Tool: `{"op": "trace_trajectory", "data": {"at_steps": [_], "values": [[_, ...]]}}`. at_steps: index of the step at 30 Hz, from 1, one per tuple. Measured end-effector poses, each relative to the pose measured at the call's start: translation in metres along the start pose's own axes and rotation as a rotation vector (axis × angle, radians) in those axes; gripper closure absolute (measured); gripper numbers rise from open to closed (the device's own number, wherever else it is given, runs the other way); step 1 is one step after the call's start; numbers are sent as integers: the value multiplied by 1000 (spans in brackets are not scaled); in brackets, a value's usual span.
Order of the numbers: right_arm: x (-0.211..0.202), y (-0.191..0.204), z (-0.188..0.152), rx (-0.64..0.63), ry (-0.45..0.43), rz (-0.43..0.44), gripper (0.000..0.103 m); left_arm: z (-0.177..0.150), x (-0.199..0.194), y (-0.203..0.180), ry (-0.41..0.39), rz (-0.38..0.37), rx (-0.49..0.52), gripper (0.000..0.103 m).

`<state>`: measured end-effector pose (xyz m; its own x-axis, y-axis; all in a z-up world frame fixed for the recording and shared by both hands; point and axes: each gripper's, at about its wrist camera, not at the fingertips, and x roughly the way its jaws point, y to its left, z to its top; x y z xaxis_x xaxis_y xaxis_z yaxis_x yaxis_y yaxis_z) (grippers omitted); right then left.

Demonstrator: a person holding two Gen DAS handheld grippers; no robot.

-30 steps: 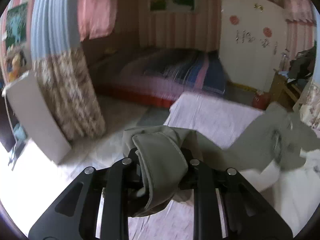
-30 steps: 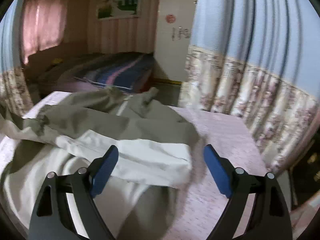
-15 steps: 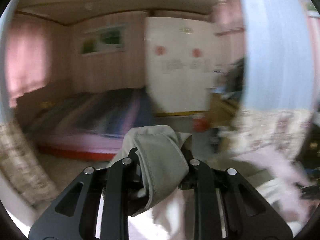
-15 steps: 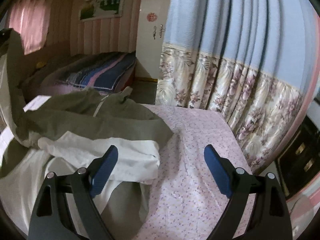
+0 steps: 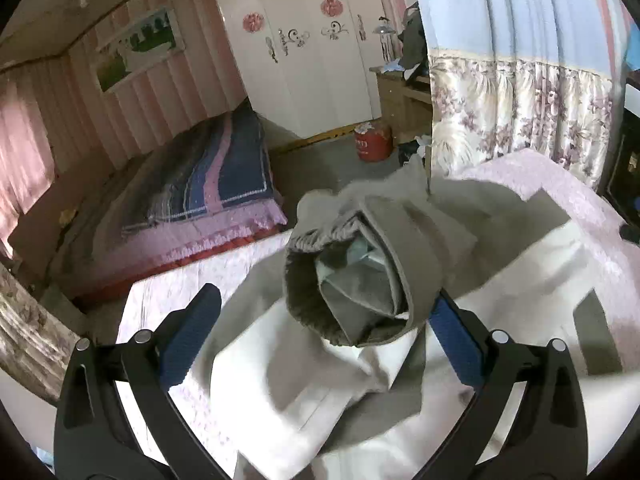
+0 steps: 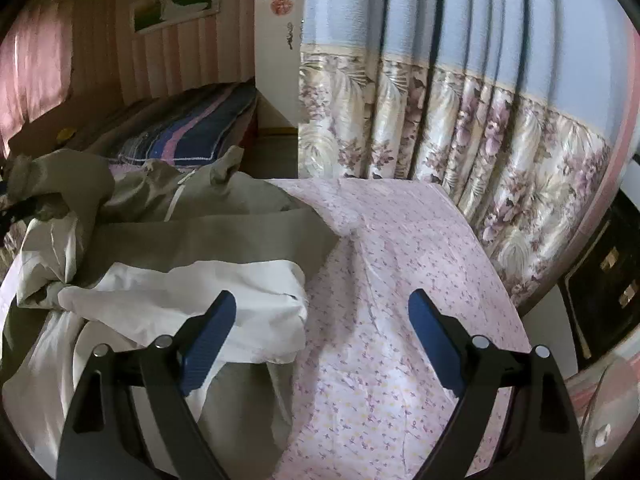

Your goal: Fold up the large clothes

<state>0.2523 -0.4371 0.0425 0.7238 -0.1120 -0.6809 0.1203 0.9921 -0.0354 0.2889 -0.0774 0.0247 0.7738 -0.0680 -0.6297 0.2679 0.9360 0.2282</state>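
Left tongs (image 5: pixel 326 326) just sprung wide off the jacket cuff (image 5: pixel 352 280), now over the bed.

Both tools (image 5: pixel 326 330) (image 6: pixel 322 334) wide apart

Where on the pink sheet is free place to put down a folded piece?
Free: the flowered pink sheet between the jacket's edge and the floral curtain. Crowded: the other side, where the jacket's olive shell and white lining lie bunched.
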Motion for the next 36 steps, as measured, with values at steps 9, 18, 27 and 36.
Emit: {"op": "trace_trajectory", "data": {"at_steps": [9,18,27,36], "values": [[12,26,5,-52,28,18,15,-40,-4,19,93,-109,-35,3],[5,30,10,-74,17,36,15,-58,3,22,74,-37,-47,3],[45,56,27,-121,51,214,15,-81,23,54,137,61,-73,3],[113,89,36,-136,156,404,67,-95,25,84,145,97,-141,3]]}}
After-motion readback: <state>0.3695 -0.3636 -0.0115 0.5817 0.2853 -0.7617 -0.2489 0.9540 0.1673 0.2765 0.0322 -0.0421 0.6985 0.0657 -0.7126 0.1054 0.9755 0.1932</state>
